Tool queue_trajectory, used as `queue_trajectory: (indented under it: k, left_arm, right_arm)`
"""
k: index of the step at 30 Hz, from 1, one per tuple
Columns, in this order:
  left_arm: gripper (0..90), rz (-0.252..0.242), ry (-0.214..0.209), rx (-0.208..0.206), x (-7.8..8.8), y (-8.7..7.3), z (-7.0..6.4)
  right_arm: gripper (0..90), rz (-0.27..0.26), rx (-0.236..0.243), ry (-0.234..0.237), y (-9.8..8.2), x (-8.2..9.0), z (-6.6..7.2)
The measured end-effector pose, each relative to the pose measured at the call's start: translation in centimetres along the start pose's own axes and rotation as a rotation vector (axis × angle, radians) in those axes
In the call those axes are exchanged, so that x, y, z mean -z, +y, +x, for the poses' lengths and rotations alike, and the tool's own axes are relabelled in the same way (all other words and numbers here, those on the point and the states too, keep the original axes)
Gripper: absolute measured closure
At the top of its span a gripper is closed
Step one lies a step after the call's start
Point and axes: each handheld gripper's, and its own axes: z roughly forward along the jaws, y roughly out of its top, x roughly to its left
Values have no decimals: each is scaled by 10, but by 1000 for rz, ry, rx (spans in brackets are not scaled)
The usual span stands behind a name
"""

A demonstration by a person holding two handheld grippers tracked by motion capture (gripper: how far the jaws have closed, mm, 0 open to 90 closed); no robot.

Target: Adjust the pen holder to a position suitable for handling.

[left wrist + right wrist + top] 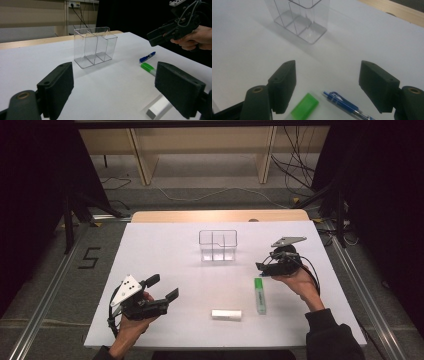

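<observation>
Blue pen [344,103] and green highlighter [305,104] lie loose below the spread fingers of the right gripper [327,85].
At lower centre of the right gripper view both rest on the white surface [244,50], nothing pinched; the clear divided organiser [218,245] stands upper centre. In the high view, the left gripper [163,288] sits lower left, fingers spread and empty, a white eraser [226,314] just right of it.
</observation>
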Motion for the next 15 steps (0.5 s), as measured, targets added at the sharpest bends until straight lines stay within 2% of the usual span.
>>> queue_trajectory:
  k: [10, 11, 15]
  left_arm:
    - [151, 5, -1, 0, -1, 0, 0]
    - [151, 5, -2, 0, -1, 0, 0]
    - [151, 8, -2, 1, -2, 0, 0]
  right_arm:
    - [270, 52, -12, 9, -12, 3, -28]
    - [268, 61, -23, 11, -13, 3, -29]
    - [261, 84, -8, 9, -16, 2, -33]
